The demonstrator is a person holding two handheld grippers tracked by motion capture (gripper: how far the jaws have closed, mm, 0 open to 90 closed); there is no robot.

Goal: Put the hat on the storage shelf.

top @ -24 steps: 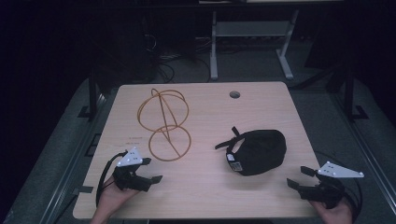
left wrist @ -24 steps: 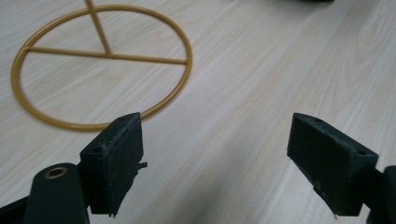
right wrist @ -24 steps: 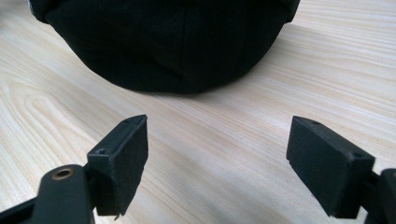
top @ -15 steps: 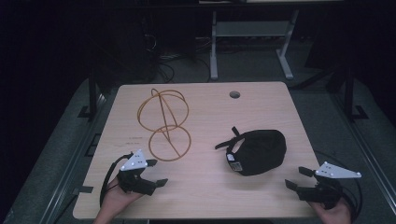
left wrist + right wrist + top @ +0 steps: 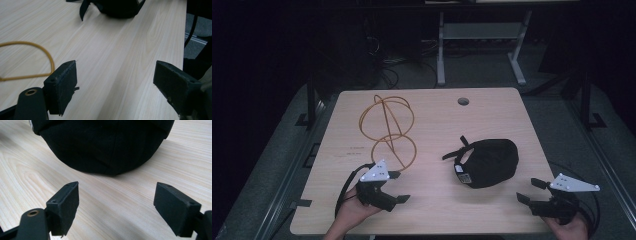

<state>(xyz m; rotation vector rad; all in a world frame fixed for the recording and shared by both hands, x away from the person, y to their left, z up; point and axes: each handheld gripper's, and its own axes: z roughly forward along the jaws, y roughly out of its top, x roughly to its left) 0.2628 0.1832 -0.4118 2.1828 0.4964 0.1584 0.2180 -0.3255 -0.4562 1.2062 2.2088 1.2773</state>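
The left hand-held gripper (image 5: 398, 187) and the right hand-held gripper (image 5: 528, 191) both gape wide, holding nothing. A black fabric cap (image 5: 488, 162) lies on the pale wooden worktop (image 5: 437, 125) near the right one, a yellow wire-hoop frame (image 5: 388, 130) near the left.

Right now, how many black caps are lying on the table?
1. The black cap lies on the right half of the table, ahead of the right gripper and to the right of the yellow wire frame. Nothing seems to hide another.

A pale wooden table (image 5: 492, 125) stands on grey floor (image 5: 557, 115) in a dark room.
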